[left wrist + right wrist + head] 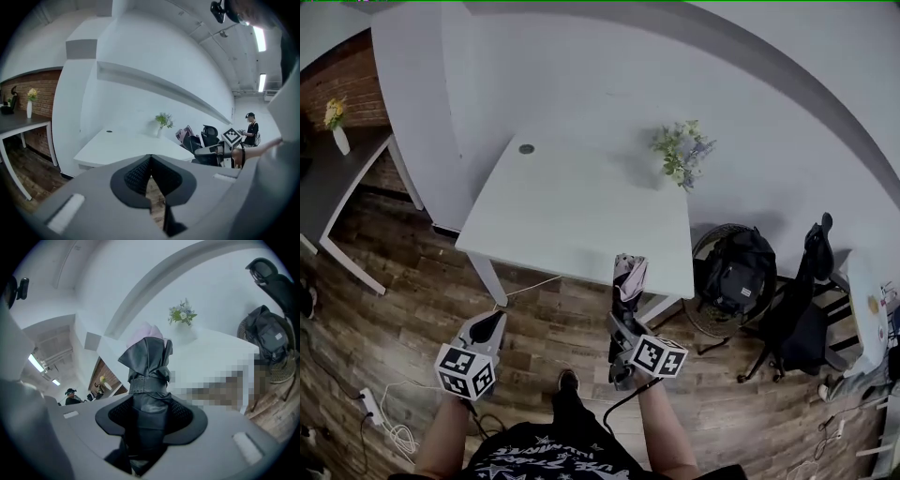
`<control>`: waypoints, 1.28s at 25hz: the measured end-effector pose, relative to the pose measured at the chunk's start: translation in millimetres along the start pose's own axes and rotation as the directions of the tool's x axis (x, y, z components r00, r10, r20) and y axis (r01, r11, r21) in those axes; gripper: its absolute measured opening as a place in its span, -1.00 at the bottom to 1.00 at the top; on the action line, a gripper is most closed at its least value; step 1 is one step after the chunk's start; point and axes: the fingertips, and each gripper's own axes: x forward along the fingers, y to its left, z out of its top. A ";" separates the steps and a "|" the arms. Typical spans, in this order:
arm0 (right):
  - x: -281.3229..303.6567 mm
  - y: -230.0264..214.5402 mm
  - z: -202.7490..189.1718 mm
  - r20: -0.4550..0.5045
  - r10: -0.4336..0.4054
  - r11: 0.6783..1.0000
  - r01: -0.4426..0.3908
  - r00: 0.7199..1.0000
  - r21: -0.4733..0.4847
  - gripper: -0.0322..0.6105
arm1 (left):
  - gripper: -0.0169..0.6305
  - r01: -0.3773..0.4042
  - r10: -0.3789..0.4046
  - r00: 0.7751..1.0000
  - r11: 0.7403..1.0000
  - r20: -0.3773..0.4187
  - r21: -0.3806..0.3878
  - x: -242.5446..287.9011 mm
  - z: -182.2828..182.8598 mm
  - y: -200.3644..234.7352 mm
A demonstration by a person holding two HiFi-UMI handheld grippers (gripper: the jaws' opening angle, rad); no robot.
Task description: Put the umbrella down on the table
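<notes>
A folded dark grey umbrella (147,376) with a pink end (630,279) sticks out forward from my right gripper (624,323), whose jaws are shut on its wrapped body. In the head view its tip reaches the near edge of the white table (572,202). A strap (147,380) binds the folds just ahead of the pads. My left gripper (487,330) hangs over the wooden floor in front of the table, shut, with nothing in it; in the left gripper view (149,177) its dark pads meet.
A small vase of flowers (682,155) stands at the table's far right, a round grommet (526,148) at its far left. A black backpack (739,272) and an office chair (802,300) sit right of the table. Cables and a power strip (370,405) lie on the floor at left.
</notes>
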 end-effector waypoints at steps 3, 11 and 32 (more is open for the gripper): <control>31.1 -17.0 32.6 -0.019 0.023 1.000 -0.023 1.000 -0.003 -0.25 | -0.94 -0.015 0.015 1.000 1.000 -0.007 0.007 41.8 16.0 4.5; 106.7 -52.6 96.9 -0.090 0.056 0.998 -0.059 0.994 -0.032 -0.25 | -0.94 -0.049 0.049 0.999 0.999 0.018 0.005 134.5 61.9 20.0; 257.0 -92.4 194.9 -0.186 -0.047 0.986 0.015 0.981 -0.168 -0.25 | -0.94 0.010 -0.011 1.000 0.999 0.016 0.031 312.9 136.0 115.6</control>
